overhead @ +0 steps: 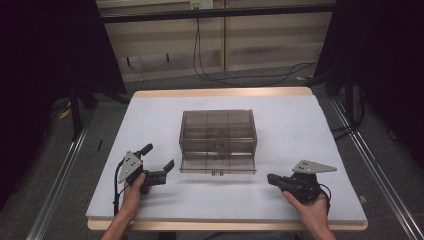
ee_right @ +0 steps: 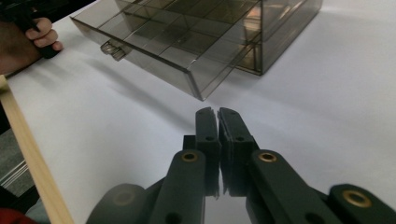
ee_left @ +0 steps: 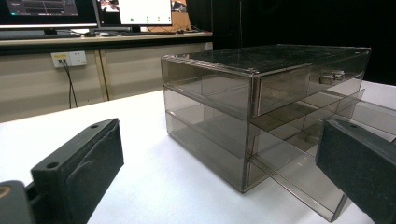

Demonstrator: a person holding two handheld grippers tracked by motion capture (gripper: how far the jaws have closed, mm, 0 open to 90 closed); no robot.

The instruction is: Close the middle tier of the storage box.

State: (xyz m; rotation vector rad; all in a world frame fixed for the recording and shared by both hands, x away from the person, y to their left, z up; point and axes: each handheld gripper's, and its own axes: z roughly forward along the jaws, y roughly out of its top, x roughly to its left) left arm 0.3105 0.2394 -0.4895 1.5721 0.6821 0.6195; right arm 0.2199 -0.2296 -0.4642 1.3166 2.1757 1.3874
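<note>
Your drawer box [overhead: 218, 136], smoky clear plastic, sits mid-counter, and its bottom drawer [overhead: 218, 165] stands pulled out toward you, small metal handle [overhead: 217, 173] at the front edge; the upper drawer [ee_left: 299, 81] looks pushed in flush, its knob [ee_left: 332, 76] showing in the left gripper view. So, judging from how things lie, the opening of that bottom drawer looks done or nearly done, and nothing is inside any compartment that I can make out. What's left is a guess: either you put something in, or you push it shut again. Your right gripper [overhead: 271, 178] rests on the counter just right of the drawer's front corner, jaws closed together with nothing between them, clear in the right gripper view [ee_right: 218, 113], not touching the drawer. Your left gripper [overhead: 159, 161] sits left of the box, near the drawer's left corner, jaws spread wide and empty, the box seen between them in its own view, no contact. Both hands [overhead: 134, 192] come in from the near edge. The counter [overhead: 150, 115] is a white sheet over a light wood board, with wood trim showing at the near and far edges. Around the box the room is dim: grey floor, dark curtains either side, a pale panelled wall behind with a wall socket [ee_left: 69, 59] and black cables [overhead: 235, 77] trailing down, monitors [ee_left: 86, 11] on a shelf above it, metal rails on the floor at both sides.
</note>
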